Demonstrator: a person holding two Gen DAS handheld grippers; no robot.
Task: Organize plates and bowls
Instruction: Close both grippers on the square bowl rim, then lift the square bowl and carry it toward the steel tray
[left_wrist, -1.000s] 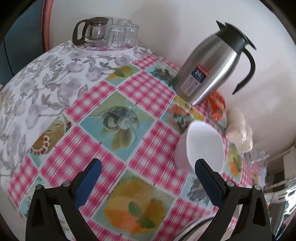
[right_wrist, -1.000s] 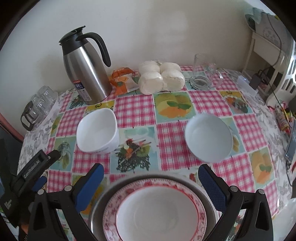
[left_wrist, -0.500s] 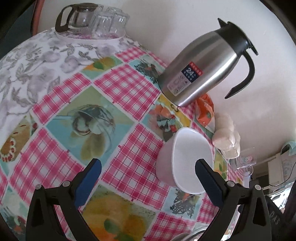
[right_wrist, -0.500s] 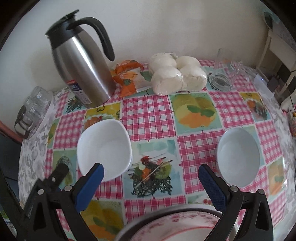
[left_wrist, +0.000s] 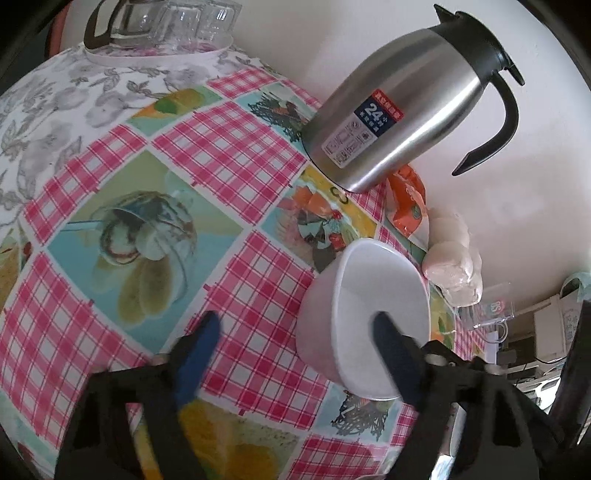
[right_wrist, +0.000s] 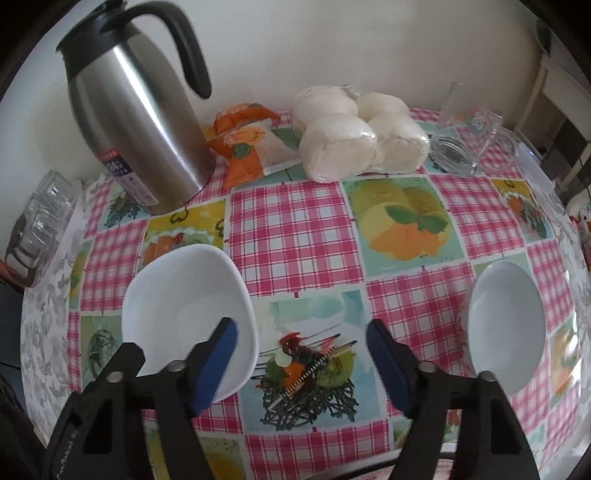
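Checked-cloth surface (right_wrist: 295, 229) carries two white bowls — squarish bowl (right_wrist: 188, 317) lower left, round bowl (right_wrist: 508, 325) right. Left hand-held gripper (left_wrist: 295, 332) and right hand-held gripper (right_wrist: 301, 334) are both closing with nothing pinched yet, each with one finger over the squarish bowl's rim. Step: grasping it — next, seat the rim between the pads.

Each claw, the left claw (left_wrist: 291, 328) and the right claw (right_wrist: 301, 330), is a matte black plastic frame with silver screws, ending in two flat blue pads; the right's frame shows faint white lettering

The bench (right_wrist: 295, 236) has a checked cloth. On it sit two white bowls (right_wrist: 188, 317), a metal jug (right_wrist: 140, 122), maybe bread rolls (right_wrist: 354, 144), and glasses (right_wrist: 48, 221).
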